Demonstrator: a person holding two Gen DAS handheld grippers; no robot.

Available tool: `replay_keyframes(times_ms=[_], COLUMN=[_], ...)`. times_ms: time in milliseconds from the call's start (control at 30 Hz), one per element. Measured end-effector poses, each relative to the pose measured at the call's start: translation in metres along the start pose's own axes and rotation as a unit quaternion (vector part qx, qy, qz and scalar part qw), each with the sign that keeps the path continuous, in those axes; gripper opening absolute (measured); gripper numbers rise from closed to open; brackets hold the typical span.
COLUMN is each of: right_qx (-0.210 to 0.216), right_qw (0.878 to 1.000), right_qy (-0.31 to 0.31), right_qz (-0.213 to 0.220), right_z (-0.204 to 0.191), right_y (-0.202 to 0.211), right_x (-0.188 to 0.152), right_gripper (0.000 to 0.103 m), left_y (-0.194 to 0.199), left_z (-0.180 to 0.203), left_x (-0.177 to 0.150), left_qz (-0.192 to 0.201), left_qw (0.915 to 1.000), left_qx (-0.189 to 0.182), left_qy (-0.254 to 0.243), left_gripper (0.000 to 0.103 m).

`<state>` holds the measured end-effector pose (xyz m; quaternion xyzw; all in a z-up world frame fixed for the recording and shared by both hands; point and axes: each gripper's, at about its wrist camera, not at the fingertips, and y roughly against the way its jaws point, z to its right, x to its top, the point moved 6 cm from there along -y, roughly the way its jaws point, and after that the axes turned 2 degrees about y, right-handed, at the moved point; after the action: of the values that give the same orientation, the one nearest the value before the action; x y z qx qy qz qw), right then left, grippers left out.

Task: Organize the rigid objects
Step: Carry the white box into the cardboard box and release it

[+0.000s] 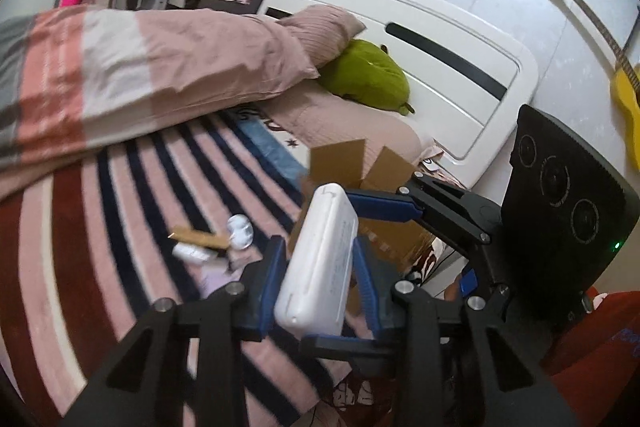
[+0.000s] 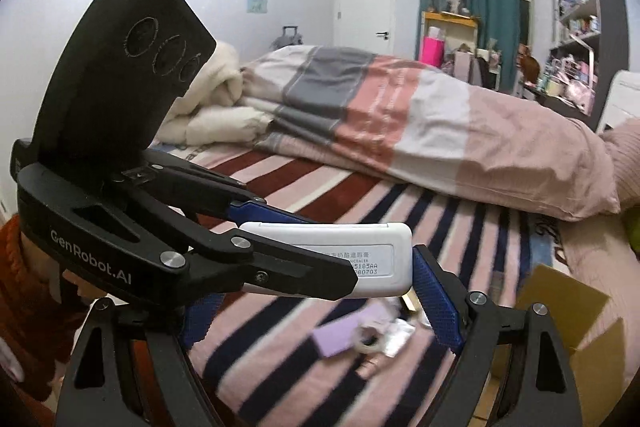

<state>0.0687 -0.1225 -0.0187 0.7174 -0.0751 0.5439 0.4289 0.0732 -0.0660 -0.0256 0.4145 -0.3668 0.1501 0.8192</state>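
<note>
A white rectangular case (image 1: 318, 263) is held above the striped bed. My left gripper (image 1: 318, 259) is shut on it, its blue pads on the case's two long sides. My right gripper (image 1: 352, 271) reaches in from the right with its jaws spread wide around the case, one above its far end and one below its near end. In the right wrist view the case (image 2: 372, 259) lies flat between my right gripper's (image 2: 316, 307) blue fingers (image 2: 436, 303), with the left gripper (image 2: 248, 247) clamped on it. An open cardboard box (image 1: 372, 187) sits on the bed behind.
Small items lie on the striped blanket (image 1: 120, 227): a gold clip (image 1: 200, 237), a round white object (image 1: 240, 231), a purple card (image 2: 340, 339) and a tape roll (image 2: 370, 341). A folded duvet (image 1: 140, 75), a green plush (image 1: 368, 75) and a headboard (image 1: 440, 67) lie behind.
</note>
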Motion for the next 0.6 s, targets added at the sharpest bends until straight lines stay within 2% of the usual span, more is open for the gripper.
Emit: replay_keyframes(times_ms=[100,367,600], right_qx=[-0.02,-0.06,-0.071], right_qw=[1.0,0.993,0.988], right_qy=[-0.011,-0.071,-0.09], right_qz=[-0.007,-0.069,-0.108], right_z=[0.035,0.132,0.164], right_y=[0.015,0.037,0.039], right_x=[-0.009,-0.047,-0.075], right_gripper=[0.085,0.085,0.085], left_y=[-0.032,-0.13,-0.175], left_z=[0.022,0.066,0.077], left_x=[0.015,0.043,0.044], left_qz=[-0.019,-0.087,-0.124], left_qw=[0.9997,0.9943,0.9896], left_qx=[-0.01,-0.049,-0.058], left_qy=[-0.012,-0.039,-0.043], left_gripper=[0.032,0.032,0.032])
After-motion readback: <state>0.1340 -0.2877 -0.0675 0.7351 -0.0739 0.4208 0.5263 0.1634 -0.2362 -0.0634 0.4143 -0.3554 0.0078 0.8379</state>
